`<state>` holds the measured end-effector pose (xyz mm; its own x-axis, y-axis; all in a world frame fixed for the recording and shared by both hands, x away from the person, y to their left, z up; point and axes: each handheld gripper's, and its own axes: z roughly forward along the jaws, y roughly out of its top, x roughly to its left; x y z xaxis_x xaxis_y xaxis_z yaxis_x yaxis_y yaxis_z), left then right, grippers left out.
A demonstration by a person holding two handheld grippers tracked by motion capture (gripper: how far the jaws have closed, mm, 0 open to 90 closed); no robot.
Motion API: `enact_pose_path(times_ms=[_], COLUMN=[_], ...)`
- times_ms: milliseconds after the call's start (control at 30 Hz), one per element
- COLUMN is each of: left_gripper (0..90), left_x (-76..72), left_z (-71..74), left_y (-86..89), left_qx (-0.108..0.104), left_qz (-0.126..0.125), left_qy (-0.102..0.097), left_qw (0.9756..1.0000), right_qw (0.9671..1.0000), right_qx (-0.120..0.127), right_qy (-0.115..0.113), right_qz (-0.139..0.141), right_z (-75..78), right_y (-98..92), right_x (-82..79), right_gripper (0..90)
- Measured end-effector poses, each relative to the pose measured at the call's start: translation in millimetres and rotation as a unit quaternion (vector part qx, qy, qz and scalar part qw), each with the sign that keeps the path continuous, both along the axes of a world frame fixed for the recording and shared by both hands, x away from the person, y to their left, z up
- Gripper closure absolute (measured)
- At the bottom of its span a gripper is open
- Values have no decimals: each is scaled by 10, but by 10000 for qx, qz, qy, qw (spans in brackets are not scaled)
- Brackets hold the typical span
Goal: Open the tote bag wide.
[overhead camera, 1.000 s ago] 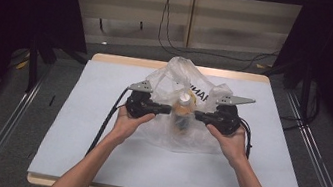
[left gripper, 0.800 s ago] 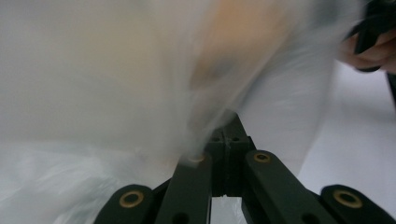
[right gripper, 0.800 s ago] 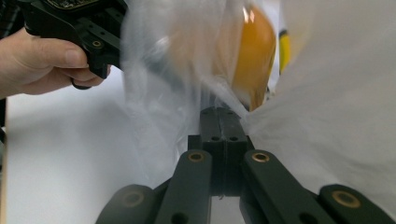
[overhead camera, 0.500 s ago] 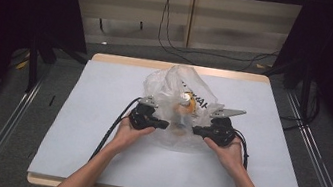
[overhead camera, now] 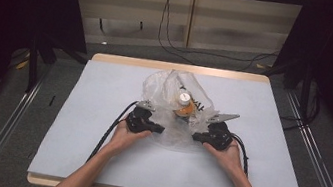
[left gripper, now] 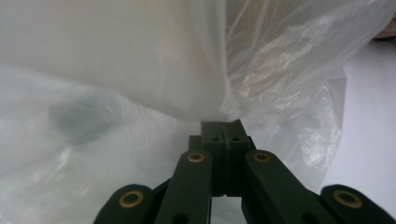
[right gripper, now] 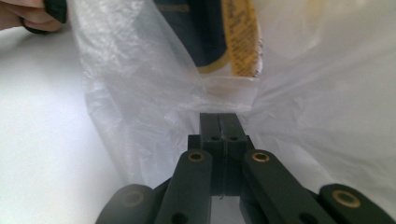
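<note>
Clear plastic bag sits mid-table on the pale blue-grey table top, a bit toward the far edge, crumpled and puffed up. Inside it — a bottle with white cap and orange label, roughly upright or slightly tilted, hard to tell through the film. Black lettering on the bag beside the bottle, partly folded; only something like "AL" reads, rest not legible.

Left gripper at the bag's near-left edge, right gripper at its near-right edge, each held in a hand — left hand, right hand.

Left gripper view: jaws pressed together on a fold of the bag, film bunching right at the tips.

Right gripper view: jaws together too, pinching the bag's film; behind the film a dark blue and yellow label with tiny print, too blurred to read. The other hand's fingers show at top left.

Black cables trail from the grippers back across the table.
</note>
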<state>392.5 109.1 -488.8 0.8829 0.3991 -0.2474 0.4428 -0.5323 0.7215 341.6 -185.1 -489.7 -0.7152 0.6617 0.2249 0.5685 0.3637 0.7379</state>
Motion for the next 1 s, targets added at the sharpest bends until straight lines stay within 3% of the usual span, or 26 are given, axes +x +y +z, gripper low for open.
enact_pose_path(times_ms=[33, 233, 400, 433, 467, 567, 667, 733, 767, 900, 1000], left_gripper=[900, 900, 900, 900, 900, 900, 900, 900, 900, 900, 900], left_x=[-14, -171, -287, -293, -296, -300, -314, -323, -321, -291, -238], left_z=[11, 259, 401, 429, 453, 522, 598, 660, 692, 846, 980], left_y=[12, 202, 393, 422, 443, 481, 509, 534, 550, 619, 658], left_qx=[-43, -310, -671, -706, -788, -952, -1060, -1120, -1190, -1220, -1384], left_qz=[18, -2, 84, 90, 115, 188, 219, 250, 251, 319, 411], left_qy=[-40, -309, -429, -468, -489, -538, -604, -694, -716, -898, -986], left_qw=[10000, 9990, 9968, 9964, 9956, 9938, 9923, 9910, 9900, 9879, 9846], right_qw=[9998, 9980, 9951, 9957, 9955, 9925, 9904, 9903, 9891, 9864, 9845], right_qx=[82, 382, 594, 665, 671, 812, 918, 963, 987, 1009, 1010], right_qy=[-182, -498, -775, -627, -644, -892, -995, -923, -1021, -1230, -1370], right_qz=[24, -91, -144, -156, -179, -188, -275, -401, -378, -413, -431], right_z=[15, 292, 492, 536, 568, 617, 685, 755, 787, 953, 1119], right_y=[-14, -92, -170, -178, -193, -257, -322, -359, -376, -433, -473], right_x=[0, -179, -336, -383, -405, -410, -438, -478, -489, -532, -546], right_gripper=[900, 900, 900, 900, 900, 900, 900, 900, 900, 900, 900])
